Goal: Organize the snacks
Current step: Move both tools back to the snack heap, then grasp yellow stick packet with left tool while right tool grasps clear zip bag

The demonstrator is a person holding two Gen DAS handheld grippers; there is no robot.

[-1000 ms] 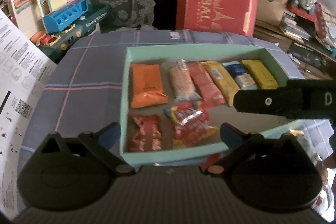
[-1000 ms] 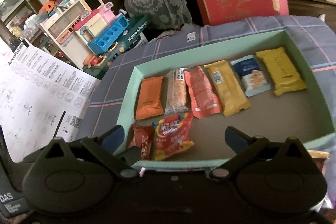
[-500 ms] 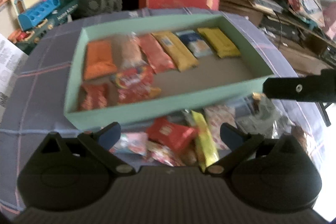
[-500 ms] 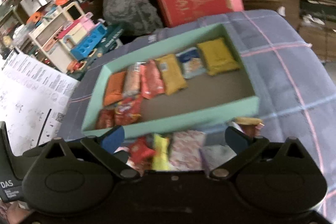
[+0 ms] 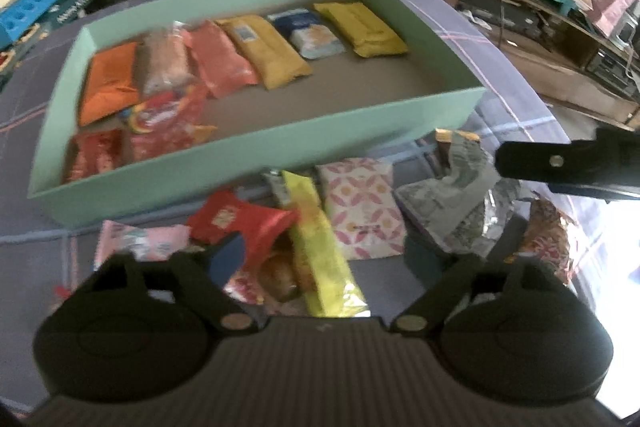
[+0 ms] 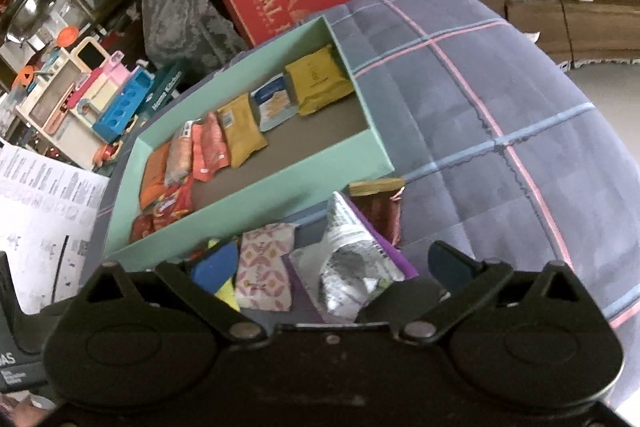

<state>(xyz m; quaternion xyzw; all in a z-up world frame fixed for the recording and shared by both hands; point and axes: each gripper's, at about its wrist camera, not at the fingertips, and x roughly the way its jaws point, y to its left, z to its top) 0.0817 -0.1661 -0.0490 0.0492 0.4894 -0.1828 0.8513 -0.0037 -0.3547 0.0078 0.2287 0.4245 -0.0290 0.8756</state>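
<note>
Both grippers hover with fingers spread apart and empty over the loose pile at the near edge of the table, which suggests a pick is being lined up. The left gripper (image 5: 332, 259) hangs over a red packet (image 5: 240, 223) and a yellow packet (image 5: 320, 247), the likeliest next picks; the right gripper (image 6: 332, 263) hangs over a pink patterned packet (image 6: 264, 267) and a crumpled silver wrapper (image 6: 352, 267). These snacks lie jumbled and overlapping, clearly unsorted. Just beyond them, the mint-green box (image 5: 256, 163) holds a neat row of packets along its far wall and a few at its left end, leaving bare floor toward the right for more.
</note>
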